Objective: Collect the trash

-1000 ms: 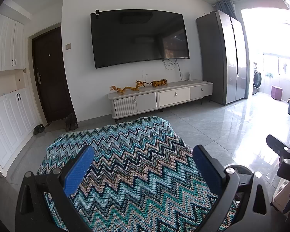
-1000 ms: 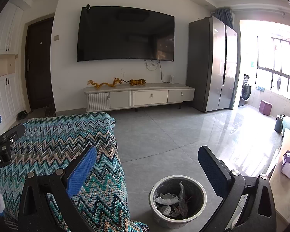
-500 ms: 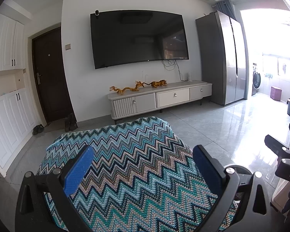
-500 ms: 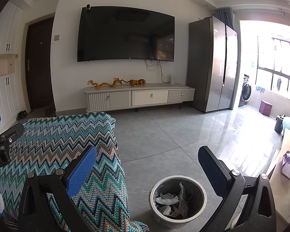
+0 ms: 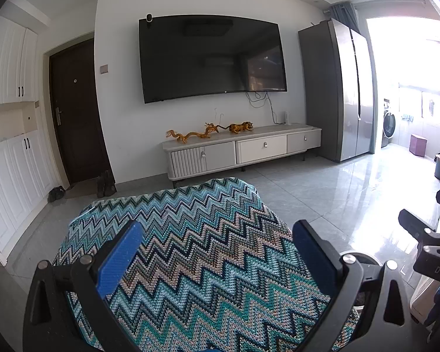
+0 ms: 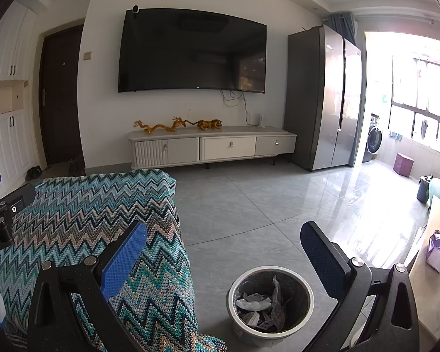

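Note:
A round grey trash bin [image 6: 271, 303] stands on the floor in the right wrist view, holding crumpled paper and wrappers [image 6: 256, 305]. My right gripper [image 6: 223, 256] hangs open above and just behind it, nothing between its blue pads. A crumpled purple piece [image 6: 437, 248] lies on the wooden table [image 6: 425, 290] at the right edge. In the left wrist view my left gripper [image 5: 217, 253] is open over the zigzag blanket [image 5: 190, 243], holding nothing. The bin's rim [image 5: 362, 258] peeks out behind its right finger.
A blanket-covered seat [image 6: 82, 223] fills the left. Grey tiled floor [image 6: 249, 202] stretches to a white TV cabinet [image 6: 211, 145] under a wall TV [image 6: 190, 52]. A grey fridge [image 6: 322, 96] stands right, with a washing machine [image 6: 374, 140] and purple stool [image 6: 403, 164] beyond.

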A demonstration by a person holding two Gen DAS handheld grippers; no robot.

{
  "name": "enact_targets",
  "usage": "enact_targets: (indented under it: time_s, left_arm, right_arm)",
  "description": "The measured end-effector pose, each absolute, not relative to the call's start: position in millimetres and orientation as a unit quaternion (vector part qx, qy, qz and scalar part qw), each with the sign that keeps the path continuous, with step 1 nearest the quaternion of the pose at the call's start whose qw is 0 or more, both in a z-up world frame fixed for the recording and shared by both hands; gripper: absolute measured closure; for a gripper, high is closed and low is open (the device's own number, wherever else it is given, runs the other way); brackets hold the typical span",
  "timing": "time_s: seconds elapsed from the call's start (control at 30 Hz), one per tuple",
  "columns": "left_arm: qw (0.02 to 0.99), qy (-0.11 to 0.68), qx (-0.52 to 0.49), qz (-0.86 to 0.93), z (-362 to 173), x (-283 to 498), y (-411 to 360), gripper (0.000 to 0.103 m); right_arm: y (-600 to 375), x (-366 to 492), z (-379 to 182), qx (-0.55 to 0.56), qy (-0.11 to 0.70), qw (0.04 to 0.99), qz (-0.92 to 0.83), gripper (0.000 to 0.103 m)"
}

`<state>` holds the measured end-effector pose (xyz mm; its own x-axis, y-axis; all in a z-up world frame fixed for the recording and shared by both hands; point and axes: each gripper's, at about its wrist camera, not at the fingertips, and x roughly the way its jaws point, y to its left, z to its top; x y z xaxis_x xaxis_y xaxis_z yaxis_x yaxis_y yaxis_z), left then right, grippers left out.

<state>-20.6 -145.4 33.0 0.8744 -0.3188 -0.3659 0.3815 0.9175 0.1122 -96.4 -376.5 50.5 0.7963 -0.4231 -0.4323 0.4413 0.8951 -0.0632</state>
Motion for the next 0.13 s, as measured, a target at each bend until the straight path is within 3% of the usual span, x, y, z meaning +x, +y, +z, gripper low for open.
enact_targets:
  time_s: [0.13]
  left_arm:
    - [0.963, 0.173, 0.091, -0.184, 32.9, -21.4, -145.9, 0.0]
  right_arm:
    - [-376.4, -96.4, 50.5, 0.02, 0.223, 0.948, -0.228, 0.0]
